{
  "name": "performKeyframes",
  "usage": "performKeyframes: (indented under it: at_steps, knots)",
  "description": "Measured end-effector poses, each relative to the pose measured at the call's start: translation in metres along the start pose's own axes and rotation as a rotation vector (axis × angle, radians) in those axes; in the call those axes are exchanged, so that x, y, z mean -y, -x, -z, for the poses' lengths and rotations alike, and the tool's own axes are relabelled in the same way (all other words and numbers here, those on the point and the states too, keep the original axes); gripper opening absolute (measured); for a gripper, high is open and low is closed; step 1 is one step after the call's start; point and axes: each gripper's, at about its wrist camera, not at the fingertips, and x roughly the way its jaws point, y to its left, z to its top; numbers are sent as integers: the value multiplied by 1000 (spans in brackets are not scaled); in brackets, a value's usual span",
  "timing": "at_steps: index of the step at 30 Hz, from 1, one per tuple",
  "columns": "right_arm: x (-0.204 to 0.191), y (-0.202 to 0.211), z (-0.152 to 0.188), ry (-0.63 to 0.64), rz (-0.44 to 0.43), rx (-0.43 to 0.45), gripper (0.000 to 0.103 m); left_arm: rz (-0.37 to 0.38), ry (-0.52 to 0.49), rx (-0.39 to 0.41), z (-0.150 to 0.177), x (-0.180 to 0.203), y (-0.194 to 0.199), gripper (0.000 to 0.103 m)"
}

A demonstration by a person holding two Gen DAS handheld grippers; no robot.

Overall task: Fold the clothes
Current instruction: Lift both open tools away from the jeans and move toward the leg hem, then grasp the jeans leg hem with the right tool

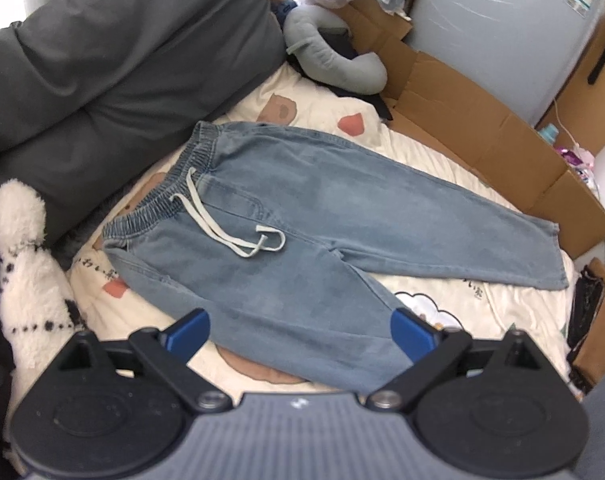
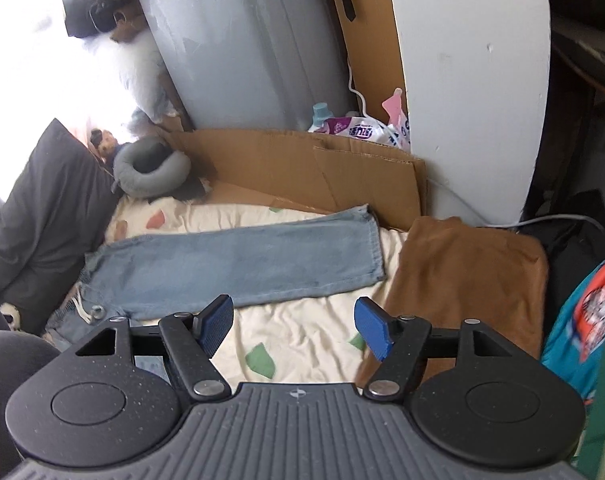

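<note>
Left wrist | jeans (image 1: pixel 302 216) near leg's hem hidden (gripper body) | legs splayed

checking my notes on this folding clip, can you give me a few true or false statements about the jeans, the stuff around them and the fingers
1. The jeans lie spread flat on the bed sheet, both legs apart. True.
2. The white drawstring is tucked inside the waistband. False: it lies loose on the front of the jeans.
3. The left gripper is clamped on a trouser leg. False: its fingers stand wide apart, with no denim pinched between them.
4. The right gripper is open and holds nothing. True.
5. A brown cloth lies beside the hem of the far leg. True.
6. A wooden headboard lines the far side of the bed. False: flattened cardboard stands there.
</note>
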Motion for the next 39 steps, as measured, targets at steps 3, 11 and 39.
performKeyframes:
  at_steps: [3,11,39]
  knots:
    - [4,-9,21,-24,-17,11,75,15,34,6,10,-4,-3,98]
    - [-1,-49,71,-22,-76,-43,75,31,61,-17,30,-15,-11,98]
    - [-36,-205,205,-93,-251,-350,75,11,133,-175,86,-12,-128,98]
